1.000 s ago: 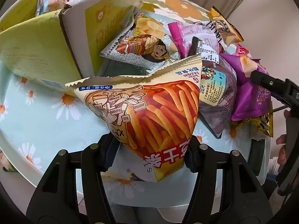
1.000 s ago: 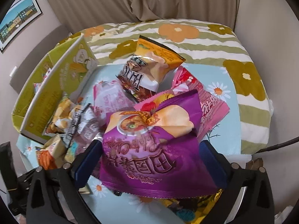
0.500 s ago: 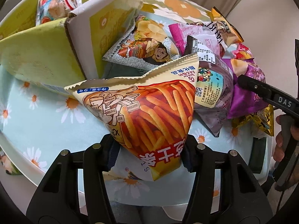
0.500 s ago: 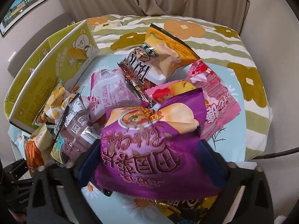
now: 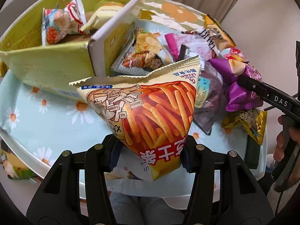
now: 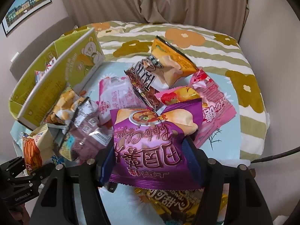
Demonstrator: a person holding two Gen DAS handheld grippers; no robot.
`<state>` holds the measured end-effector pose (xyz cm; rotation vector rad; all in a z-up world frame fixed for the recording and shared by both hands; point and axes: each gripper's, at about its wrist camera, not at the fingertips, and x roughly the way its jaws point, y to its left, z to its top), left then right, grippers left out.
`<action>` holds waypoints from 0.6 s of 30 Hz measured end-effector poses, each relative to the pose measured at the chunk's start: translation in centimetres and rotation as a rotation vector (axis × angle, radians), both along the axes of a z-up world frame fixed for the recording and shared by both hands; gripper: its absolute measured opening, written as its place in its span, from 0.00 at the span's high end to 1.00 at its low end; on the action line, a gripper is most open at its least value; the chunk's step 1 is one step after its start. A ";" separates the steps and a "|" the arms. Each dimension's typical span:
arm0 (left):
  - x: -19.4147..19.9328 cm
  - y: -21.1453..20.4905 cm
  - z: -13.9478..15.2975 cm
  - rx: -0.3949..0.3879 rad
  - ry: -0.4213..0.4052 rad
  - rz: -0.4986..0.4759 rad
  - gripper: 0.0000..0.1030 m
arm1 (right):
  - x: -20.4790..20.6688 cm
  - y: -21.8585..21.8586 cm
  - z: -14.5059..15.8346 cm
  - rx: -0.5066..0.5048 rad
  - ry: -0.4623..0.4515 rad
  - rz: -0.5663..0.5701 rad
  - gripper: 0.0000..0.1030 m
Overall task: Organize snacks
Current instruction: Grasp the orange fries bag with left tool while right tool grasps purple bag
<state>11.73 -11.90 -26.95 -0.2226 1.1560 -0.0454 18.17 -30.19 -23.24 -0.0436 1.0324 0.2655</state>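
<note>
Raised slightly since earlier, fries bag (image 5: 150, 116) is pinched at its lower corner by closing left fingers (image 5: 112, 150); purple bag (image 6: 153, 146), light and crushable, is being closed on by right fingers (image 6: 193, 155).

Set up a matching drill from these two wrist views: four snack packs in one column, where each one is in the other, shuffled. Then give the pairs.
Things
1. fries bag
2. purple chip bag
3. white and red packet
4. yellow and brown bag

Places
A. inside the green box
B. between the right gripper fingers, jaws closing
C. flat on the cloth, under the purple bag
D. between the left gripper fingers, jaws closing

Pairs: 1-D, 2-B, 3-A, 4-C
</note>
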 end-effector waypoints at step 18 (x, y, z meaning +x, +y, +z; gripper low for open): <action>-1.7 2.2 14.1 0.004 -0.240 0.022 0.53 | -3.8 2.4 10.6 0.099 -0.141 0.057 0.39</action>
